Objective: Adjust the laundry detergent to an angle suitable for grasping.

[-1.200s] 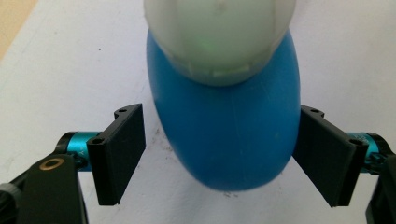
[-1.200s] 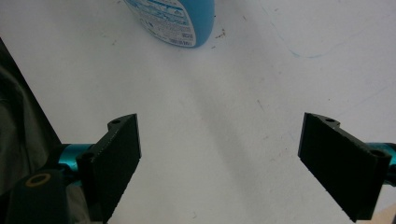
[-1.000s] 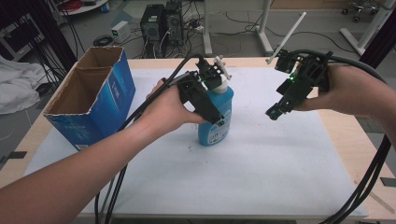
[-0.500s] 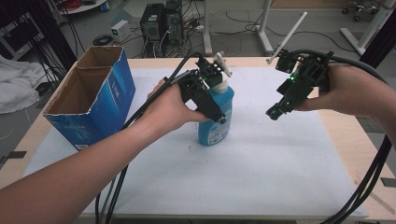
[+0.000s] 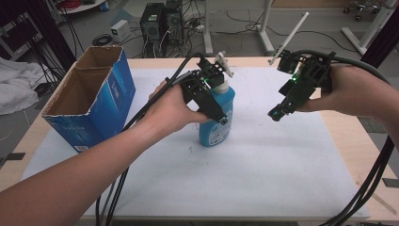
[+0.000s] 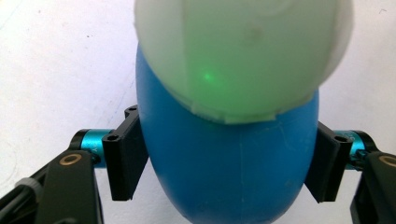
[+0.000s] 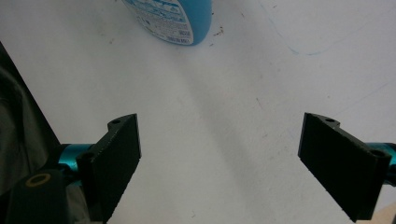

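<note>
Left gripper (image 5: pixel 220 109) is held pointing down over the upright blue bottle (image 5: pixel 217 117) mid-table; jaws, just closing, are pressed on its sides. Right gripper (image 5: pixel 277 113) is held aloft, tilted down, jaws apart.

black tongs (image 7: pixel 219 163) with teal collars, brass screws, black cables.

A blue bottle (image 5: pixel 217 123) with a white cap stands upright on the table, its body clamped between the left gripper (image 6: pixel 229 163)'s jaws.
</note>
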{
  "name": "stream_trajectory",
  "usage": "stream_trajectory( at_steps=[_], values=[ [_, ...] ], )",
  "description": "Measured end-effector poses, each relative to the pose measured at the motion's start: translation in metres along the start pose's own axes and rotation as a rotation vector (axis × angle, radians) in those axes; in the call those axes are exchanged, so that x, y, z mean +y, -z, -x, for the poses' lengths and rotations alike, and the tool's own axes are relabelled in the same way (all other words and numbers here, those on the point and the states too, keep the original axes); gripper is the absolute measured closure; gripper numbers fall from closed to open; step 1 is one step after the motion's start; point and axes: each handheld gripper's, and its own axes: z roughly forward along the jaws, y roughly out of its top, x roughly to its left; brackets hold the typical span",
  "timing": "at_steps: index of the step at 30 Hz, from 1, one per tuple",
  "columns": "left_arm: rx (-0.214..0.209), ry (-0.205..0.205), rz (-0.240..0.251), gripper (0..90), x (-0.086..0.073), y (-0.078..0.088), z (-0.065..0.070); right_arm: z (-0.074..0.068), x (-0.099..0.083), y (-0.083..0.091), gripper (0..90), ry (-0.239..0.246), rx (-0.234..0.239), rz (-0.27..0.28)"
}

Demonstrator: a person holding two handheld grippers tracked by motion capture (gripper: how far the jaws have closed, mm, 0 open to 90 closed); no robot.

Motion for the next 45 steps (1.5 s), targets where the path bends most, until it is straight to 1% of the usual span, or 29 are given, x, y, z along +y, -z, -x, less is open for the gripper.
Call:
stream_trajectory(
  at_steps=[6,19,21,26,28,40,45],
  values=[
    [0.007,-0.003,-0.002,30.2,0.0007,-0.0010,0.0007,0.0002,-0.0011,-0.0006,12.6,0.000,0.002,0.003],
    [0.011,0.016,-0.013,31.4,0.0005,-0.0026,-0.0012,0.0006,-0.0006,-0.0023,12.6,0.003,0.005,-0.003],
    [0.017,0.019,-0.015,31.9,0.0004,-0.0032,-0.0009,0.0007,-0.0007,-0.0026,12.6,0.005,0.006,-0.005],
    [0.018,0.022,-0.021,33.1,0.0008,-0.0042,-0.0007,0.0012,-0.0011,-0.0032,12.6,0.003,0.006,-0.006],
    [0.019,0.029,-0.020,33.0,0.0009,-0.0048,-0.0005,0.0012,-0.0013,-0.0030,12.6,0.002,0.006,-0.005],
    [0.024,0.031,-0.030,34.0,0.0009,-0.0054,0.0001,0.0012,-0.0030,-0.0023,12.6,0.001,0.005,-0.003],
    [0.017,0.040,-0.029,35.7,0.0011,-0.0059,0.0007,0.0011,-0.0032,-0.0026,12.6,0.001,0.005,-0.005]
  ],
)
